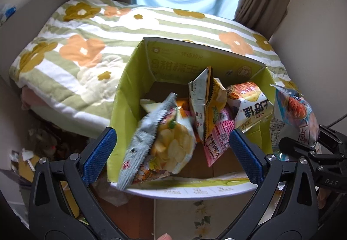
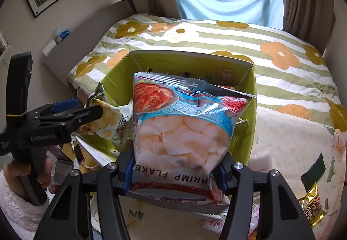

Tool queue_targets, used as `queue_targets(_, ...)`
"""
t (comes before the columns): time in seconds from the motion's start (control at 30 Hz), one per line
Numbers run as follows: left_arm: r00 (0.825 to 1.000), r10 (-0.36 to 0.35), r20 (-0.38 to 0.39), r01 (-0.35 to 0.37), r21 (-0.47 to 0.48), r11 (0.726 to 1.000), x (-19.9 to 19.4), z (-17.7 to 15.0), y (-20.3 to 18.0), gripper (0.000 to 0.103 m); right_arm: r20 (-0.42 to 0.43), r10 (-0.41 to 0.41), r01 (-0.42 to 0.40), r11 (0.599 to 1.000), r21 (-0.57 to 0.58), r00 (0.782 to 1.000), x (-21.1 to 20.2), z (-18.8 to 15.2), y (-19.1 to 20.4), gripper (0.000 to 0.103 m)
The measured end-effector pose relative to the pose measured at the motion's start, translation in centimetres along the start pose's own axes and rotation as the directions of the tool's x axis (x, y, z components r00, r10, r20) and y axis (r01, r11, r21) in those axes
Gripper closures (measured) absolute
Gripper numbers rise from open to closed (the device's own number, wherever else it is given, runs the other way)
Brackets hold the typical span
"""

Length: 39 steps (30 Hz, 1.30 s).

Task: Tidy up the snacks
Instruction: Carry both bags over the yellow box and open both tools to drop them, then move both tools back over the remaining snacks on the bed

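Clamped by its bottom edge between the right fingers, shrimp flake bag poised over green box for dropping in; left fingers spread, chip bag loose on the rim

one green box, two grippers, and six snack bags in view (four inside the box).

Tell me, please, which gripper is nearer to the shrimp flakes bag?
Right. The right gripper is shut on the shrimp flakes bag; the left gripper hangs open over the green box beside it.
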<state>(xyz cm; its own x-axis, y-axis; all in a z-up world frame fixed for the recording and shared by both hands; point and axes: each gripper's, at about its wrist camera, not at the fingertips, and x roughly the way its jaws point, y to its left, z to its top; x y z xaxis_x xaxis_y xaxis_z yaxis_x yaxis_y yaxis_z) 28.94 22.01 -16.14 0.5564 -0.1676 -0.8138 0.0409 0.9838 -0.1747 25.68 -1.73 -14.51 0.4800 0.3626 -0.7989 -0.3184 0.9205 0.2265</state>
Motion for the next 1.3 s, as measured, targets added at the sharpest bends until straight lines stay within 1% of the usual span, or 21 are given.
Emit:
queue_targets(0.23, 1.000, -0.002, 0.015, 0.002, -0.037, 0.999, -1.3, -0.3, 0.8, 0.000, -0.006, -0.007, 0.006, 0.999, -0.046, 1.000, 1.3, 0.7, 1.0, 0.049)
queue_targets(0.33, 1.000, -0.003, 0.016, 0.004, -0.039, 0.999, -1.6, -0.3, 0.8, 0.000, 0.003, -0.033, 0.033, 0.997, -0.065, 0.999, 2.1, 0.9, 1.5, 0.047)
queue_targets(0.37, 1.000, 0.000, 0.017, 0.001, -0.038, 0.999, -1.7, -0.4, 0.7, 0.000, -0.004, -0.040, 0.040, 0.997, -0.065, 0.999, 2.5, 0.8, 1.5, 0.044)
queue_targets(0.4, 1.000, 0.001, 0.016, 0.000, -0.039, 0.999, -1.7, -0.5, 0.8, 0.000, -0.007, -0.049, 0.049, 0.997, -0.061, 0.999, 2.7, 0.8, 1.5, 0.030)
queue_targets(0.43, 1.000, 0.000, 0.015, 0.000, -0.042, 0.999, -1.8, -0.5, 0.9, 0.000, 0.002, -0.062, 0.062, 0.996, -0.056, 0.998, 2.9, 0.6, 1.4, 0.018)
queue_targets(0.47, 1.000, -0.001, 0.014, 0.001, -0.047, 0.999, -1.8, -0.6, 1.0, 0.000, 0.020, -0.066, 0.067, 0.996, -0.053, 0.998, 2.8, 0.4, 1.3, 0.000)
queue_targets(0.53, 1.000, -0.008, 0.014, 0.009, -0.060, 0.998, -2.0, -0.9, 1.2, 0.000, 0.048, -0.065, 0.067, 0.996, -0.055, 0.997, 2.6, -0.1, 1.3, 0.000)
queue_targets(0.6, 1.000, -0.021, 0.016, 0.021, -0.063, 0.998, -2.1, -1.3, 1.3, 0.000, 0.057, -0.075, 0.079, 0.995, -0.068, 0.996, 2.5, -0.6, 1.4, 0.000)
queue_targets(0.9, 0.999, -0.036, 0.020, 0.037, -0.056, 0.998, -2.7, -1.8, 0.8, 0.000, 0.055, -0.101, 0.105, 0.992, -0.075, 0.993, 1.2, -1.0, 1.8, 0.000)
queue_targets(1.03, 0.999, -0.035, 0.031, 0.037, -0.051, 0.998, -3.8, -1.5, 0.5, 0.000, 0.052, -0.105, 0.108, 0.993, -0.055, 0.993, -0.4, -1.1, 1.9, 0.000)
queue_targets(1.13, 0.998, -0.039, 0.049, 0.041, -0.050, 0.998, -4.6, -1.5, -0.1, 0.000, 0.068, -0.111, 0.114, 0.992, -0.044, 0.991, -2.0, -1.5, 1.5, 0.000)
queue_targets(1.3, 0.998, -0.044, 0.052, 0.047, -0.047, 0.998, -5.2, -2.2, -2.4, 0.000, 0.081, -0.103, 0.105, 0.994, -0.031, 0.991, -4.9, -2.4, 0.0, 0.000)
